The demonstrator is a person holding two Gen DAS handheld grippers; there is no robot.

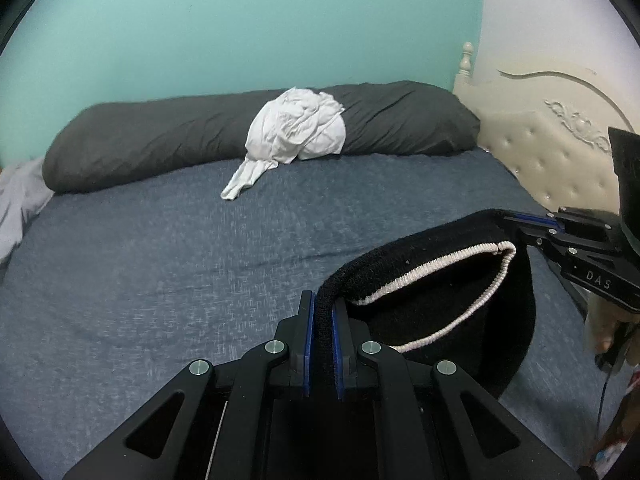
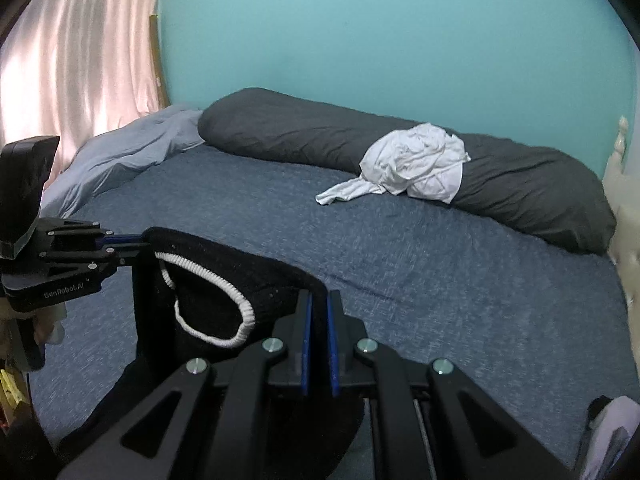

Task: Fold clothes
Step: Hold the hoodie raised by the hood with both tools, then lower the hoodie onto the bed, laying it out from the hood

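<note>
Left tongs (image 1: 323,312) clenched on the edge of a black knit garment with a white ribbed neckline trim (image 1: 432,296); fabric is visibly pinched between the blue pads. Right tongs (image 2: 319,312) also clenched on the same black garment, at another point of its edge. In the left wrist view the right tongs come in from the right side, gripping the garment's far corner; in the right wrist view the left tongs come in from the left, same arrangement. Garment hangs stretched between the two tongs, over the near part of the bed with the blue-grey heathered sheet (image 1: 168,264), its lower part drooping toward the sheet; contact with the sheet can't be told.

Long dark grey bolster pillow (image 1: 160,140) lies along the teal wall (image 1: 240,20) at the far side of the bed. Crumpled white cloth garment (image 1: 298,128) sits against the pillow, one end trailing onto the sheet. Light blue crumpled bedding (image 2: 120,156) at the bed's left end, near a pink curtain (image 2: 72,60). Cream tufted headboard (image 1: 552,160) at the right end.
</note>
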